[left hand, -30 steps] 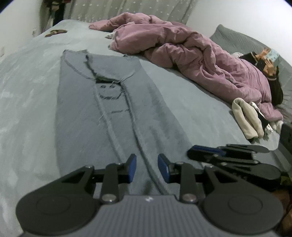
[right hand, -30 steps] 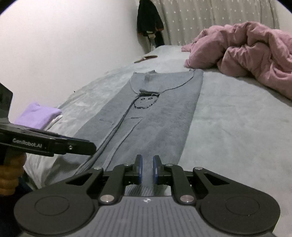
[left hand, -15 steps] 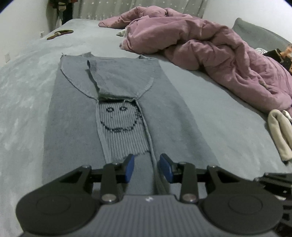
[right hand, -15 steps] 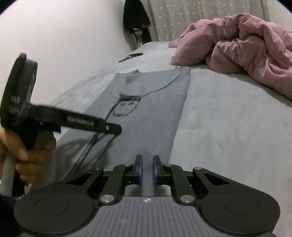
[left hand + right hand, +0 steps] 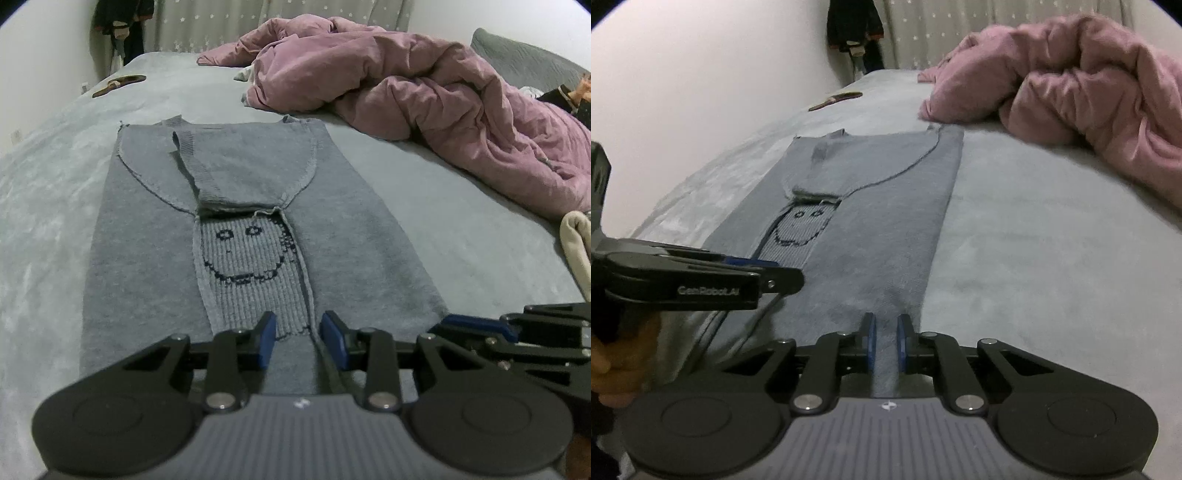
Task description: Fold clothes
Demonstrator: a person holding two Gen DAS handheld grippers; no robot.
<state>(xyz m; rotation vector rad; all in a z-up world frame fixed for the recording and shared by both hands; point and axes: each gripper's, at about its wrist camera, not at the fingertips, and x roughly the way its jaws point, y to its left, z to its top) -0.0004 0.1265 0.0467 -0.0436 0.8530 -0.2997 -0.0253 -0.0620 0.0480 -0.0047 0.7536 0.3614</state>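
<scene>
A grey knitted sweater (image 5: 240, 177) lies lengthwise on the bed, sleeves folded in over a ribbed panel with a smiley face (image 5: 243, 254). My left gripper (image 5: 301, 339) is at its near end by the middle seam. Cloth fills the gap between its blue pads, which stand a little apart. My right gripper (image 5: 886, 339) is on the sweater's (image 5: 886, 221) near right edge. Its jaws are closing, and a raised ridge of cloth is pinched between the pads. Each gripper shows in the other's view: the right gripper (image 5: 476, 325), and the left gripper (image 5: 775, 273) held by a hand (image 5: 617, 369).
A crumpled pink duvet (image 5: 424, 92) covers the bed's far right. A cream garment (image 5: 576, 251) lies at the right edge, a grey pillow (image 5: 524, 59) behind it. A brown object (image 5: 118, 83) rests far left near dark hanging clothes (image 5: 122, 22). A wall (image 5: 701, 92) runs along the left.
Both grippers have moved forward along the sweater, so the smiley panel and collar end look nearer. The right gripper has come back level beside the left one.
</scene>
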